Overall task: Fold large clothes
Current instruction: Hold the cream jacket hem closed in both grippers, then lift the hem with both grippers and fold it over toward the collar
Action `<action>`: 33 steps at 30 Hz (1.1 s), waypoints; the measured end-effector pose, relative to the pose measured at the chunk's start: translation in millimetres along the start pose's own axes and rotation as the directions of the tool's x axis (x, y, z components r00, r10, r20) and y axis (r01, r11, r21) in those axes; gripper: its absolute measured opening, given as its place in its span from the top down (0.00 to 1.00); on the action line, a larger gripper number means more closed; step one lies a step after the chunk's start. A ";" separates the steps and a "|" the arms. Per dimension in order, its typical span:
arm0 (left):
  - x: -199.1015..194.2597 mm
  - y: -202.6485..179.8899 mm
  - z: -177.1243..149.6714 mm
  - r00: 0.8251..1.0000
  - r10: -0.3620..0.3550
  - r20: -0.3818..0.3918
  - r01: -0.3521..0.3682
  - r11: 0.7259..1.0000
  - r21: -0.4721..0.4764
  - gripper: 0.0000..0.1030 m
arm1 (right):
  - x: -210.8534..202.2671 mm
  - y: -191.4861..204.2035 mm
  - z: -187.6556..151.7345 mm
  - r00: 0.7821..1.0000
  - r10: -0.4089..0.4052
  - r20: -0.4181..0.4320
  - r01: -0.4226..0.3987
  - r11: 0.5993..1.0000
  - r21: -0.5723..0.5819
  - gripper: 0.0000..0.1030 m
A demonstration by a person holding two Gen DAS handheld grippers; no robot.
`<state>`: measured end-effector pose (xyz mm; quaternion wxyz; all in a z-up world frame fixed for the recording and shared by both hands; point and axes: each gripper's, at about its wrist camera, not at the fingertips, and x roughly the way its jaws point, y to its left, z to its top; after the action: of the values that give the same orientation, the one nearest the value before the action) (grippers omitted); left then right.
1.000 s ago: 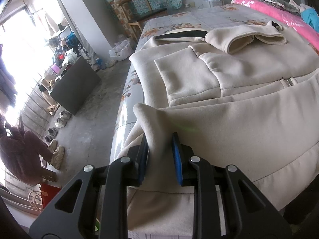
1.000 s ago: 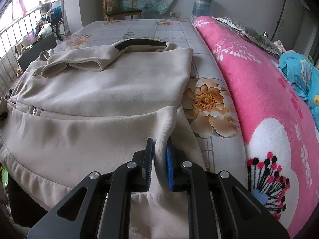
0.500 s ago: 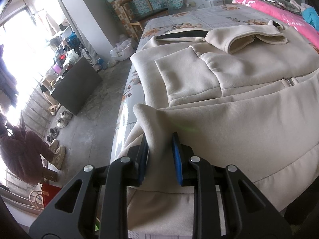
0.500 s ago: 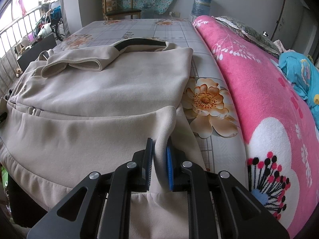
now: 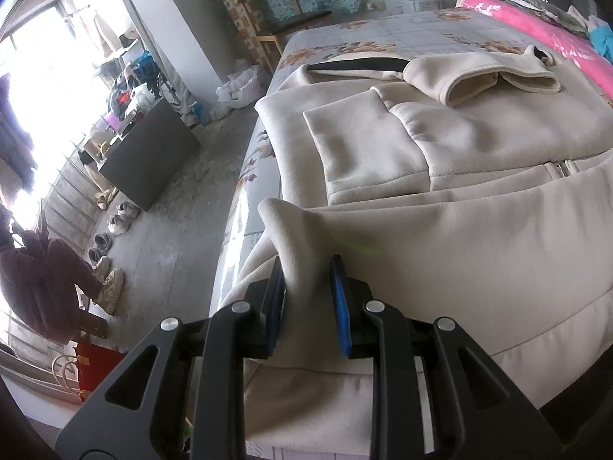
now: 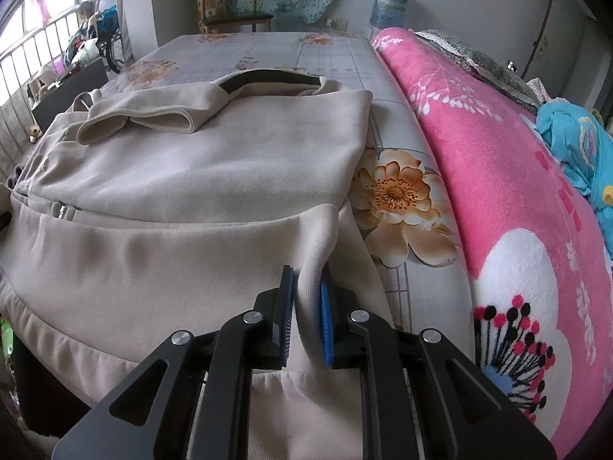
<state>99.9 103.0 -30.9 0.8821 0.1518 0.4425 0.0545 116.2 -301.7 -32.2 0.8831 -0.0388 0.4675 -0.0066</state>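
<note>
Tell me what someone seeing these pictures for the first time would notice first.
A big beige jacket spreads over the flowered bed sheet, its near hem pinched at both corners by the left gripper and the right gripper. Along the bed's right side lies a bright pink blanket.

My left gripper (image 5: 308, 299) has its jaws clamped on a pinched-up ridge of the beige jacket's (image 5: 459, 237) near hem, the blue pads (image 5: 340, 306) pressing the cloth from both sides. The jacket lies spread across the bed (image 5: 402, 34), its bottom part folded up over the body. A pocket (image 5: 360, 153) faces up, a zipper pull (image 5: 560, 166) shows at the right, and a cuffed sleeve (image 5: 482, 78) lies across the top beside the dark collar (image 5: 360, 65). On the floor to the left, shoes (image 5: 111, 253) line up near a dark box (image 5: 149, 161).
</note>
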 end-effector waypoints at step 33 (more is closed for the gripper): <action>-44.0 7.7 -19.8 0.981 -0.005 0.193 0.010 1.000 -0.023 0.95 | -41.2 18.7 -13.4 0.985 -0.145 0.097 0.148 0.989 -0.028 0.94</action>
<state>57.9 104.5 -6.0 0.9228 0.1441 0.3548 0.0417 81.5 -281.9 -7.0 0.9007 -0.0886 0.4209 -0.0614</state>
